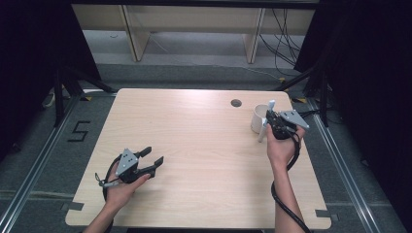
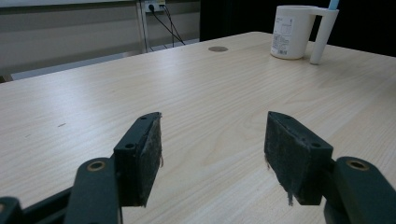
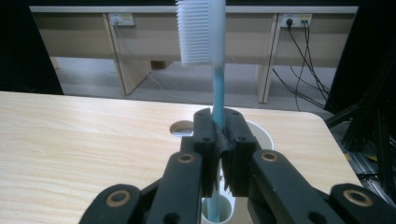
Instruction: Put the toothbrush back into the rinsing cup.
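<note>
Right gripper view: tongs (image 3: 217, 140) clamp toothbrush (image 3: 215, 51) upright

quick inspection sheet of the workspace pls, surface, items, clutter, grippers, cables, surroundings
surface: light wooden table, with a round grommet hole near the far edge
job's things: white cup at far right; toothbrush upright, bristles on top
clutter: nothing seen
grippers: left gripper open, low over the table; right gripper shut on the toothbrush beside the cup
cables: black cable trails from the right gripper
surroundings: grey floor, wooden desks behind, wall sockets
</note>
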Action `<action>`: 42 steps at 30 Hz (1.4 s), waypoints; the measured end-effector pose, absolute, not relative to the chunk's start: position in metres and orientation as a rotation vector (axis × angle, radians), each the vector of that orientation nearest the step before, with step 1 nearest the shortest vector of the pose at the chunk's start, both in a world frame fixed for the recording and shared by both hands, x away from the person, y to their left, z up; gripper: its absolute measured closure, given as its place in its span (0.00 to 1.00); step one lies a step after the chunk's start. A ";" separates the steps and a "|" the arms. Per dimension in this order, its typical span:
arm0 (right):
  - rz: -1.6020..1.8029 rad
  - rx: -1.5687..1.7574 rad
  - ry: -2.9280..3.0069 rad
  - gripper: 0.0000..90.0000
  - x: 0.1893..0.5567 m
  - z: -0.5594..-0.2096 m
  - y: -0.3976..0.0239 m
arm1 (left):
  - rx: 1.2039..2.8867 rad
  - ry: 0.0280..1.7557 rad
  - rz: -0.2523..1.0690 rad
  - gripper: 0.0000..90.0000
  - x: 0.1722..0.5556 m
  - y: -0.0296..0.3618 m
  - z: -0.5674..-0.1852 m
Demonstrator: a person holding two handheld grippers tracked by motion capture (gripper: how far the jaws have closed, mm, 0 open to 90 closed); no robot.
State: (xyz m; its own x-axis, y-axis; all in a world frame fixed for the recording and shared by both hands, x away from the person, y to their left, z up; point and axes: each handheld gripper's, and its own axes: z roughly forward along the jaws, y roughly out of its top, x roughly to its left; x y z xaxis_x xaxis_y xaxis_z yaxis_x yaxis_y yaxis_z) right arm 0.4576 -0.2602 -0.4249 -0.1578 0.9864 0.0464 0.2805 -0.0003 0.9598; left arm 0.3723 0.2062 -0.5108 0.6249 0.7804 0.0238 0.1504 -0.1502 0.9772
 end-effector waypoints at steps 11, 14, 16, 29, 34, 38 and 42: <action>1.159 1.330 1.547 0.94 0.459 -0.432 -0.264 | 1.647 0.784 0.647 0.40 0.372 0.205 -0.512; 1.150 1.357 1.559 0.94 0.458 -0.434 -0.263 | 1.661 0.770 0.665 0.40 0.373 0.206 -0.511; 1.153 1.349 1.555 0.94 0.459 -0.436 -0.263 | 1.649 0.775 0.652 0.40 0.373 0.205 -0.512; 1.121 1.369 1.577 0.62 0.459 -0.443 -0.264 | 1.655 0.771 0.658 0.40 0.373 0.205 -0.512; 1.128 1.371 1.583 0.50 0.457 -0.446 -0.264 | 1.658 0.769 0.660 0.40 0.372 0.205 -0.512; 1.115 1.381 1.594 0.44 0.452 -0.447 -0.264 | 1.654 0.774 0.660 0.40 0.373 0.206 -0.512; 1.112 1.357 1.601 0.41 0.449 -0.450 -0.268 | 1.652 0.774 0.661 0.40 0.373 0.206 -0.512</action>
